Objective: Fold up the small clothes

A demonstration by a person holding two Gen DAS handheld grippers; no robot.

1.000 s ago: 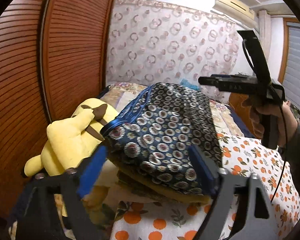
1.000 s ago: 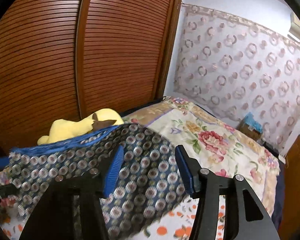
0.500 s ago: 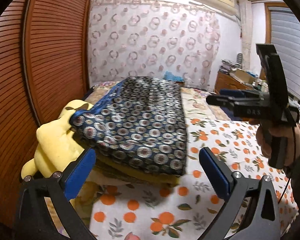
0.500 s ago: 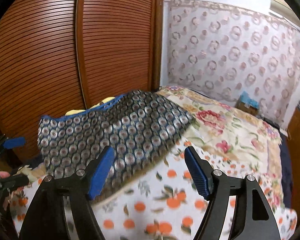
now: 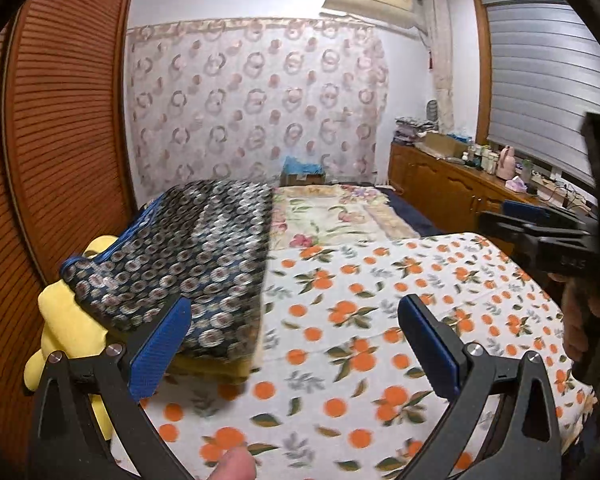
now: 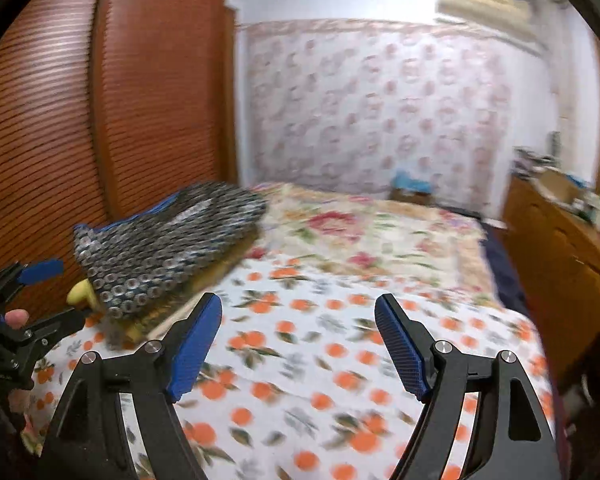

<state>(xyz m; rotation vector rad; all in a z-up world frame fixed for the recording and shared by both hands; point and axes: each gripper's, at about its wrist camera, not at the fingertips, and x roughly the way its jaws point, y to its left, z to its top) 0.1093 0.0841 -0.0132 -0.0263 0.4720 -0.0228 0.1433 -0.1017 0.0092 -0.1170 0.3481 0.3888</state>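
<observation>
A folded dark blue garment with a ring pattern [image 5: 188, 260] lies on top of a stack of folded clothes at the left of the bed; it also shows in the right wrist view [image 6: 160, 248]. A yellowish folded piece [image 5: 208, 368] lies under it. My left gripper [image 5: 294, 344] is open and empty, just right of and in front of the stack. My right gripper [image 6: 298, 344] is open and empty above the orange-print sheet [image 6: 320, 360]. The right gripper shows at the right edge of the left wrist view [image 5: 548, 236], and the left gripper at the left edge of the right wrist view [image 6: 24, 304].
A yellow plush toy [image 5: 68, 336] lies left of the stack against the brown slatted wardrobe doors [image 5: 52, 140]. A floral quilt [image 5: 332, 212] covers the far bed. A wooden cabinet with clutter [image 5: 452, 192] stands at the right under the window blind.
Both grippers have pulled back and to the right, away from the stack, with their jaws wide open. The patterned garment stays on the stack.
</observation>
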